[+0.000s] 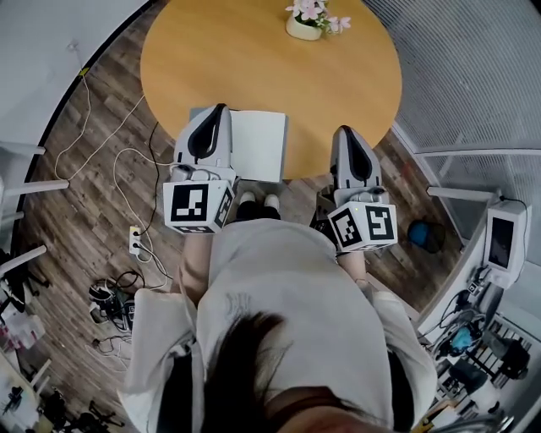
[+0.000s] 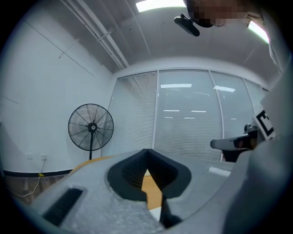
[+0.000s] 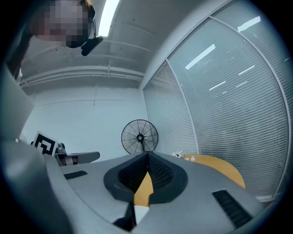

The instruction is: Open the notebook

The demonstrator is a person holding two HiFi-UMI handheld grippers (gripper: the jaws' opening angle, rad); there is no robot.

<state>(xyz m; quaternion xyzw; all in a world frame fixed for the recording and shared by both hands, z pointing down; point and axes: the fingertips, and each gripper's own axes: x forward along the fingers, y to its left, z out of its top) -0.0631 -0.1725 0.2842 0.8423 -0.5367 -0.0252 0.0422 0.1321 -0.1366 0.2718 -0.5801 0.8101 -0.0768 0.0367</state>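
A pale notebook (image 1: 258, 144) lies flat near the front edge of the round wooden table (image 1: 270, 68). My left gripper (image 1: 221, 108) is held level above the notebook's left part, its jaws closed with nothing between them. My right gripper (image 1: 345, 129) hovers at the table's front edge to the right of the notebook, jaws also together and empty. In the left gripper view the gripper (image 2: 146, 153) shows closed tips, with the table (image 2: 151, 187) and a white sliver of notebook (image 2: 155, 212) in the gap behind them. The right gripper view shows the gripper (image 3: 147, 154) the same way.
A small pot of flowers (image 1: 306, 21) stands at the table's far side. A standing fan (image 2: 90, 128) is by the wall. Cables and a power strip (image 1: 135, 241) lie on the wooden floor at left. Glass walls with blinds (image 1: 473, 68) and equipment (image 1: 503, 241) are at right.
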